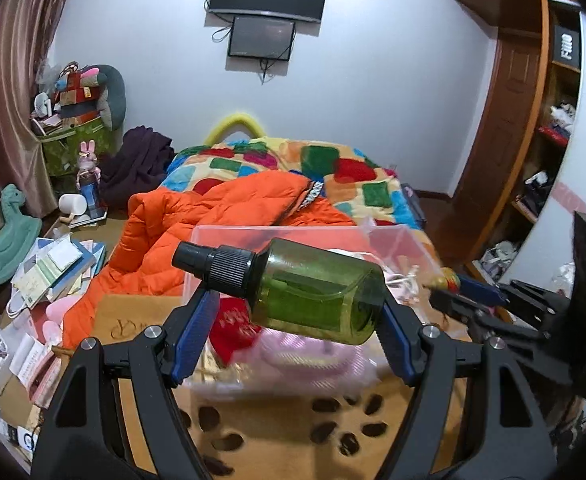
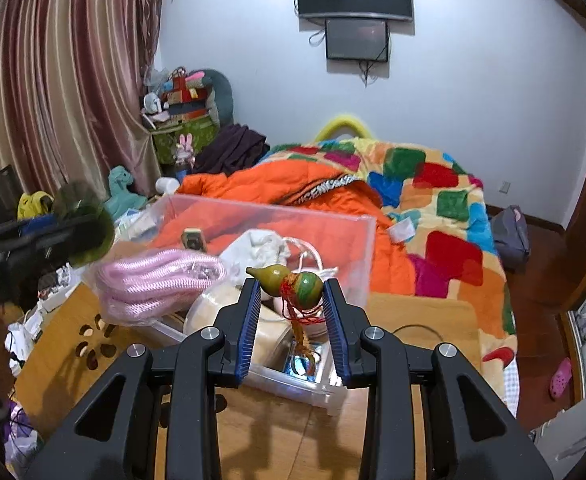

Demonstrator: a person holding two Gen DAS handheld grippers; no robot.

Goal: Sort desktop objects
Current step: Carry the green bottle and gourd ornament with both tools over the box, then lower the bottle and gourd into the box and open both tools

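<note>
Both grippers are loaded, so the sorting looks to be in mid-course. The clear plastic bin [image 2: 357, 240] beyond the fingers already holds a pink coiled hose [image 2: 153, 284], white cloth and a cream rounded item, while neither held object is in yet.

The left gripper [image 1: 293, 320] has its blue ribbed pads closed on a green spray bottle [image 1: 313, 292], which lies sideways between them, black ridged cap past the left finger. The bottle is translucent, smooth plastic, cylindrical (liquid level hard to judge).

The right gripper [image 2: 293, 304] clamps a small gourd charm [image 2: 293, 280] crosswise at its fingertips. The gourd is glossy, yellow-green and double-bulbed, with red cord round its waist and a tassel dangling between the fingers, over the bin's near edge.

Whatever remains on the wooden desktop [image 2: 253, 420] is out of view.
</note>
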